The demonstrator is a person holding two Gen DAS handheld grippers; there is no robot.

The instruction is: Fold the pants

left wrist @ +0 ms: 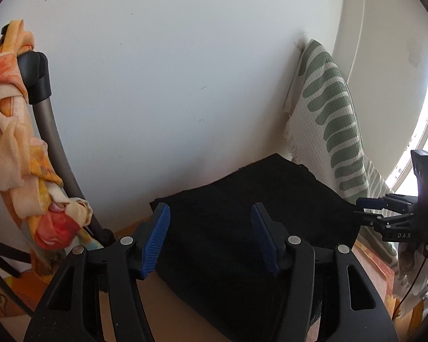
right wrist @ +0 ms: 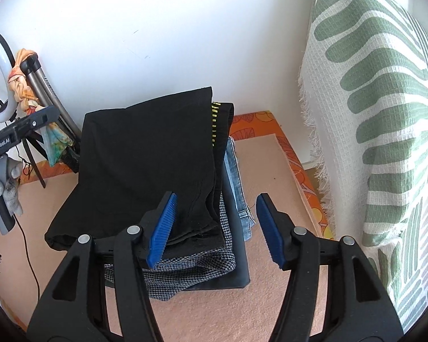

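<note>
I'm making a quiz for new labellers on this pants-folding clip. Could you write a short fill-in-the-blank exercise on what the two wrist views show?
1. The folded black pants lie on ____ of a stack of folded clothes.
2. The right gripper has its jaws ____, with nothing pressed between them.
3. The pads of the left gripper are coloured ____.
4. The hanging cloth at the right has a ____ and white pattern.

Missing words: top; open; blue; green
</note>
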